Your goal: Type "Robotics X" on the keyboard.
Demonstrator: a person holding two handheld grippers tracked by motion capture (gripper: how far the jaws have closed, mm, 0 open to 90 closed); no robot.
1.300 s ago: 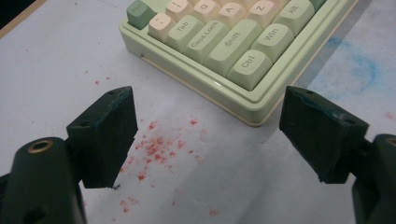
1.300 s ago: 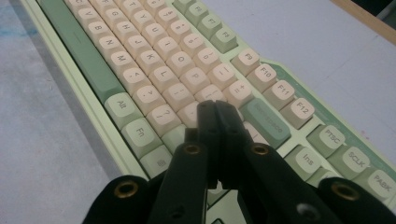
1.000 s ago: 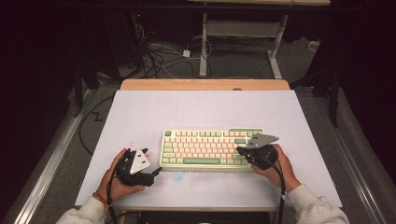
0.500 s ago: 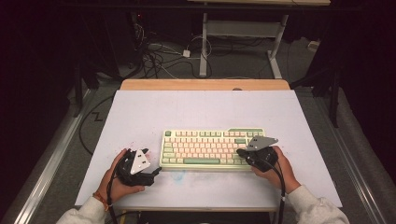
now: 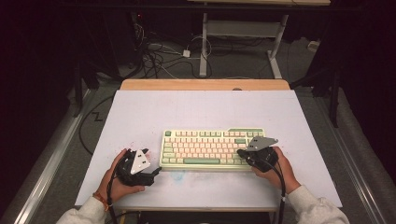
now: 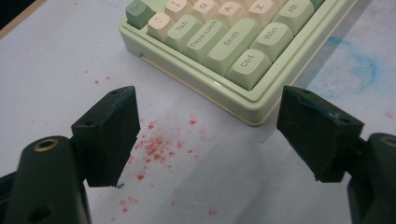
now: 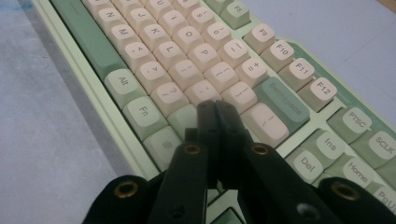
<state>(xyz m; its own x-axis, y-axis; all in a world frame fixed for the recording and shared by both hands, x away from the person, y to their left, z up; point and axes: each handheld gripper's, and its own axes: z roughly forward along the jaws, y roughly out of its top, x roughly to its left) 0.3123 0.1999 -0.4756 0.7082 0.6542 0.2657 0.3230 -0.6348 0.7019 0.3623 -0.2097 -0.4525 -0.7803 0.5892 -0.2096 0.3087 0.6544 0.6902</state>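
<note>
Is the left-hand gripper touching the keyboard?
Apart. In the left gripper view, the left gripper has its jaws spread wide, with bare table plainly showing between them and the keyboard corner.

White-covered table [image 5: 205,109] with wooden far edge, pale green keyboard [image 5: 212,149] lying flat near its front, red specks [image 6: 156,149] beside it

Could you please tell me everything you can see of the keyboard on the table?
The keyboard is a pale green plastic case with cream and green keycaps, lying flat near the front of the white table. The shut right gripper sits over its right-hand keys; contact is unclear. The open left gripper faces its Ctrl corner, apart.
</note>
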